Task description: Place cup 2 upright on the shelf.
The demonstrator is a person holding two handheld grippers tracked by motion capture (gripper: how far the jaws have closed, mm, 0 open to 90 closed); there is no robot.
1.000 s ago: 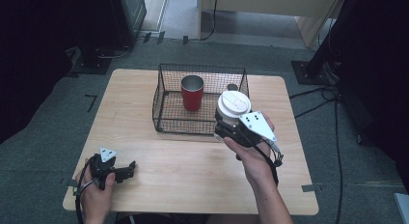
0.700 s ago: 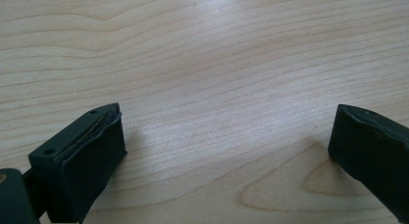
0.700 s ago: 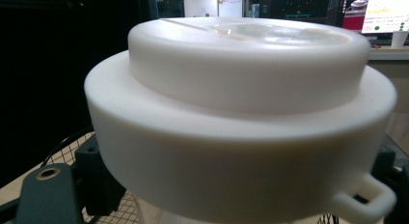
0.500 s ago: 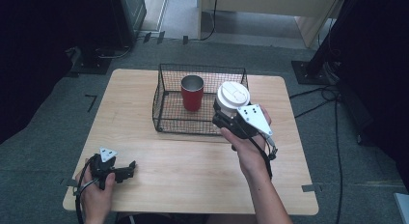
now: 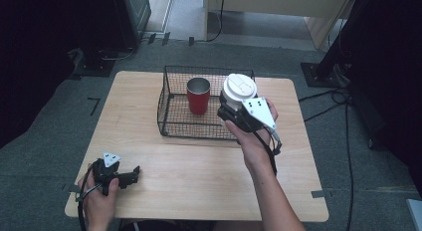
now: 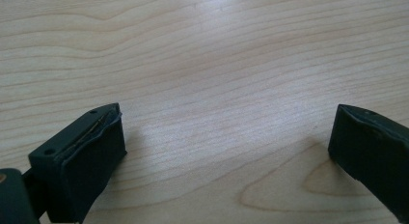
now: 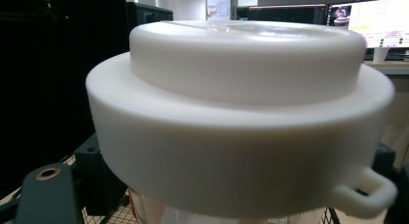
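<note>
The right gripper (image 5: 234, 113) is clamped on a white-lidded cup (image 5: 239, 90), held upright over the wire basket's (image 5: 171, 126) right edge, beside the red cup (image 5: 198, 95). It looks light, with smooth, possibly slippery walls, so gripping below the lid seems wise. The left gripper (image 5: 130, 175) rests on the table (image 5: 199, 166), jaws wide and empty.

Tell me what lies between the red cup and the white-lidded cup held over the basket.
In the high view, nothing lies between the red cup and the white-lidded cup: just a gap showing the wire basket mesh.

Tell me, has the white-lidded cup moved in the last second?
Yes. The white-lidded cup in the right gripper has shifted up the picture, over the wire basket.
</note>
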